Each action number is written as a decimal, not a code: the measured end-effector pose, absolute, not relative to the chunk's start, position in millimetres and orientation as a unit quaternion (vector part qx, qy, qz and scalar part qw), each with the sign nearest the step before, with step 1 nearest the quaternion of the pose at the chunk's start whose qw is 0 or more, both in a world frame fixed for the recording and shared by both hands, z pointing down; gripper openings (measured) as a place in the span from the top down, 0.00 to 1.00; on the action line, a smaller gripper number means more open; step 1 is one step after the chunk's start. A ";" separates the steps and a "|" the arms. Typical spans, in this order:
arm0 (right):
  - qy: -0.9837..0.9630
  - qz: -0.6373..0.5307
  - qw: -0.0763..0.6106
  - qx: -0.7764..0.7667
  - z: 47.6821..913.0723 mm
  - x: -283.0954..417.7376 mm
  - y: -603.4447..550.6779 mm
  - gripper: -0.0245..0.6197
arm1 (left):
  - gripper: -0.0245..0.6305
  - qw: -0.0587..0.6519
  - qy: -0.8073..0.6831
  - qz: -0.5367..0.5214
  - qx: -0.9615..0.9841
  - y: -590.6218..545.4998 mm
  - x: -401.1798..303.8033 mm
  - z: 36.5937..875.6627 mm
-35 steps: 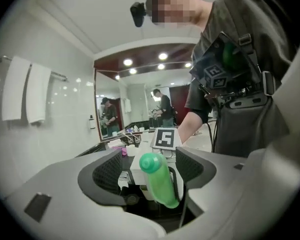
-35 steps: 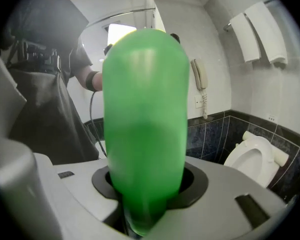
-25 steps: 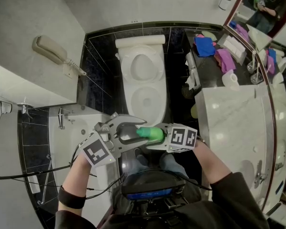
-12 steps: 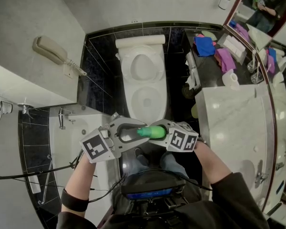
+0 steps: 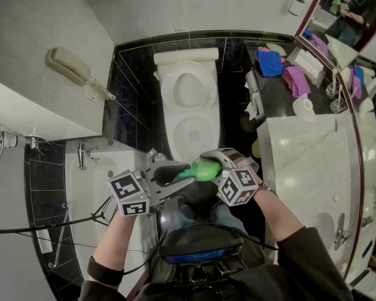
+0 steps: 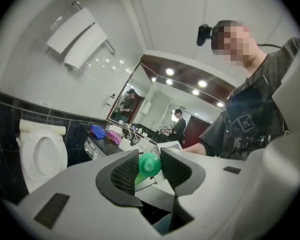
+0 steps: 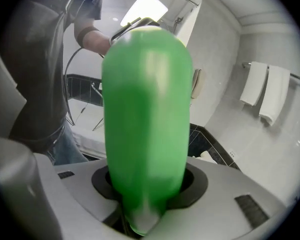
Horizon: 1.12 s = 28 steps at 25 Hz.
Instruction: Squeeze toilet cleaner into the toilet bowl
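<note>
Bathroom: white toilet (image 5: 189,105) on black tile floor (image 5: 135,93) near marble counter (image 5: 307,162).

Green bottle (image 5: 203,169), white toilet (image 5: 189,105) (black tiles (image 5: 133,99)).

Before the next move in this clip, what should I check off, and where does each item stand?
1. Right gripper clamped on green bottle: ok.
2. Left gripper on cap: ok; jaws have just been closing, cap between them.
3. Cap removed: not ok, still on.
4. Toilet bowl uncovered: ok, lid up.
5. Bottle over bowl: not ok, held crosswise short of its rim.
</note>
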State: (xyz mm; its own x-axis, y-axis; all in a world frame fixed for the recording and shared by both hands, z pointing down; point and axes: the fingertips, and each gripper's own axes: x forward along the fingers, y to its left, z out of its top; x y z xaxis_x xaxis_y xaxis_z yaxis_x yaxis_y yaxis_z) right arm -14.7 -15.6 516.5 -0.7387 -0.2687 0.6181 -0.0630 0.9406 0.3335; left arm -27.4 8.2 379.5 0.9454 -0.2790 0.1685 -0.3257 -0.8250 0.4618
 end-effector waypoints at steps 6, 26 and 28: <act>-0.901 -0.197 0.371 0.109 518.0 -8.3 -24.9 0.67 | 0.74 0.334 -0.178 0.011 0.926 8.7 -31.1 390.2; -0.948 0.106 0.287 -0.089 508.0 -25.5 33.7 0.67 | 0.40 -0.075 -0.113 0.166 0.977 9.4 -22.6 349.9; -0.945 0.113 0.289 -0.107 509.3 -25.5 39.4 0.67 | 0.42 -0.081 -0.105 0.170 0.977 9.5 -19.7 348.0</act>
